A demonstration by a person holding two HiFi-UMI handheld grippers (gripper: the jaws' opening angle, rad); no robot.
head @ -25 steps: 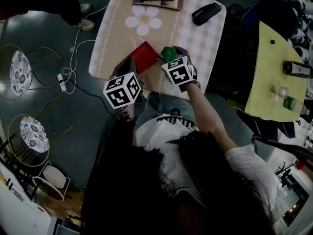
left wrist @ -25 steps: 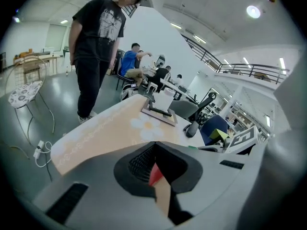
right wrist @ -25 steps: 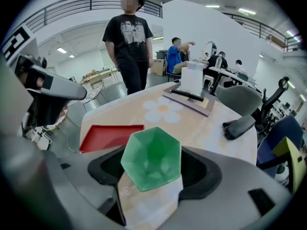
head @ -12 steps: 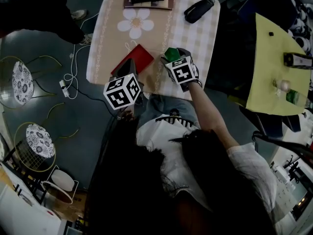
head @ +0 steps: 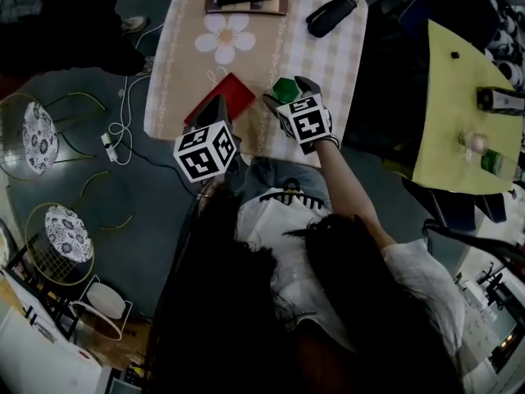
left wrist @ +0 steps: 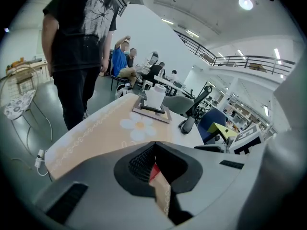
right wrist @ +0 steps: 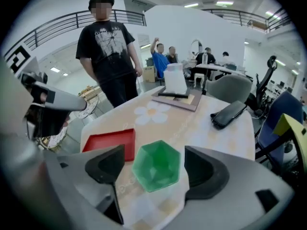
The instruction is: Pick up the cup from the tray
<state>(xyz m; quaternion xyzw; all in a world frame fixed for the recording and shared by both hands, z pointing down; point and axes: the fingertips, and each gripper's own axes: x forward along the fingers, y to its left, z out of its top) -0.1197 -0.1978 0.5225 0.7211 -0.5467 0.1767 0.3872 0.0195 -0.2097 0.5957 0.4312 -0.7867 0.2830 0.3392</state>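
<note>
**A:** Head view first. Where does the task stand?

**B:** The green cup (head: 285,89) sits on the table (head: 328,56), just right of the red tray (head: 230,93) and not on it. The right gripper (head: 289,97) reaches around the cup. The left gripper (head: 216,109) points at the tray's near edge. Judgement: the approach is made, the grasp and lift are not.

**A:** Left gripper view?

**B:** On the left gripper (left wrist: 154,145) the jaws are pressed together at the tips, with nothing seen pinched. A red sliver of the tray (left wrist: 153,172) and some cloth show through the opening below the tips. The cup is not in this view.

**A:** Right gripper view?

**B:** On the right gripper (right wrist: 156,168) the jaws are spread. The cup (right wrist: 157,162) stands upright midway between them, with a strip of cloth showing on each side, so I read no contact. The tray (right wrist: 108,142) lies just beside the cup on its left. Whether the two touch, I cannot tell.

**A:** What is left?

**B:** Judged: close the jaws on the cup walls, then raise it. The cup is faceted, so the jaws should seat on flat faces.
</note>
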